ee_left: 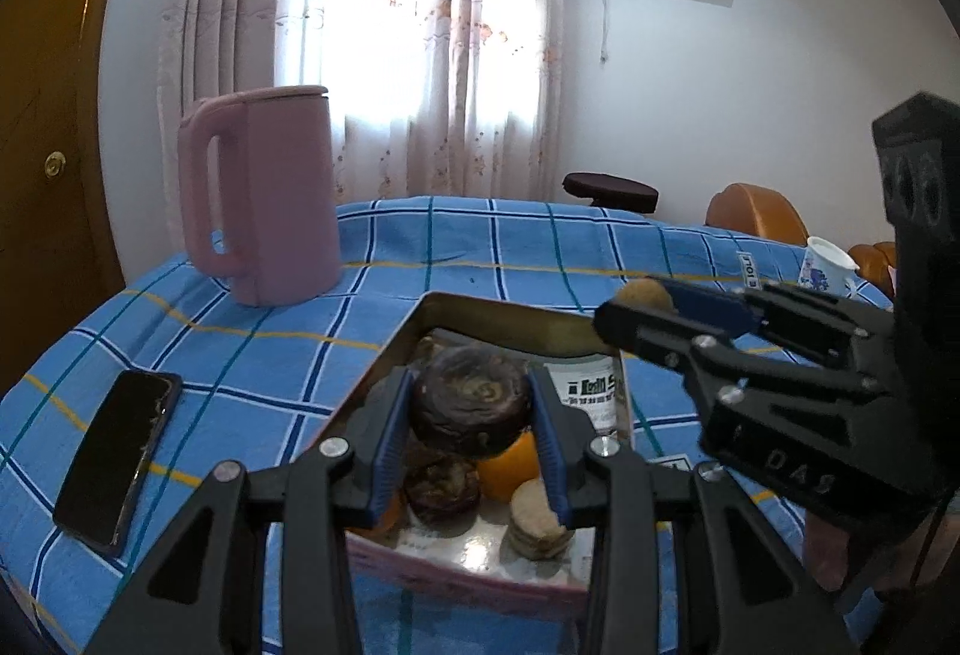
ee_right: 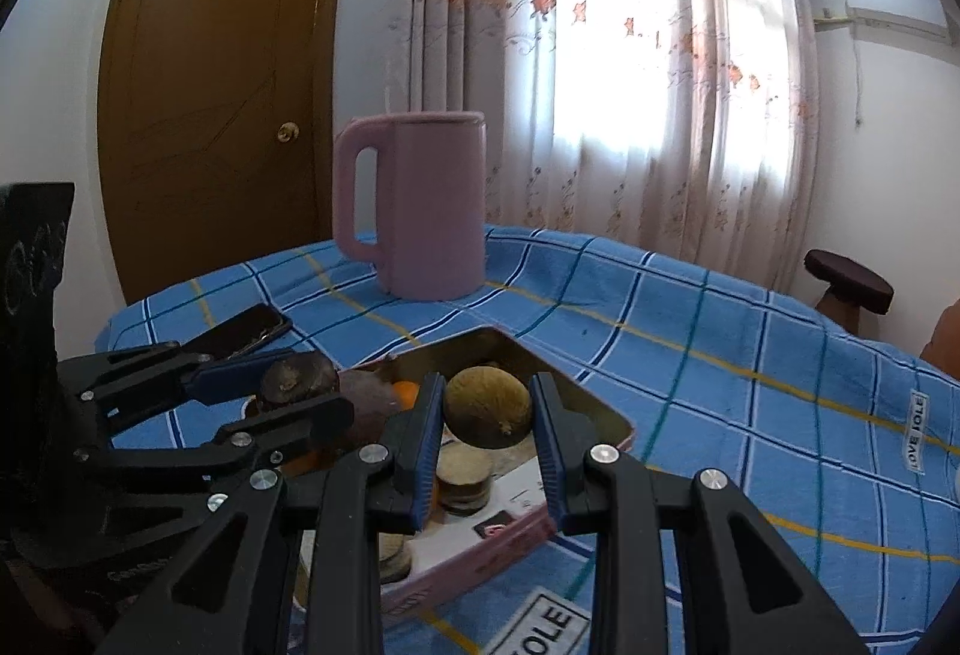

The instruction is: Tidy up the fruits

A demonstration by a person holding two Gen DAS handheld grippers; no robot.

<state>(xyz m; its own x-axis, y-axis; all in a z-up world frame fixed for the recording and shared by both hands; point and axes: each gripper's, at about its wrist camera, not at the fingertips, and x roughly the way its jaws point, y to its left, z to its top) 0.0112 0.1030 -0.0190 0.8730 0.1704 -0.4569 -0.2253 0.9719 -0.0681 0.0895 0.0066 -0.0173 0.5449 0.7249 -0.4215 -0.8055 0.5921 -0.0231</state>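
Overhead, both grippers hang above the open tin (ee_left: 480,310) on the blue checked tablecloth (ee_left: 240,355): the left gripper (ee_left: 471,409) pinches a dark fruit (ee_left: 471,403), the right gripper (ee_right: 487,409) a tan fruit (ee_right: 487,406). Toward the cloth's far edge stands a pink kettle (ee_left: 264,199), a phone (ee_left: 117,460) lies near the left edge, and curtains (ee_left: 390,24) and a wooden door (ee_right: 222,84) stand behind.

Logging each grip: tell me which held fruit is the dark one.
The left gripper holds it: a dark brown, mottled round fruit. The right gripper clamps a smooth, tan-olive round fruit.
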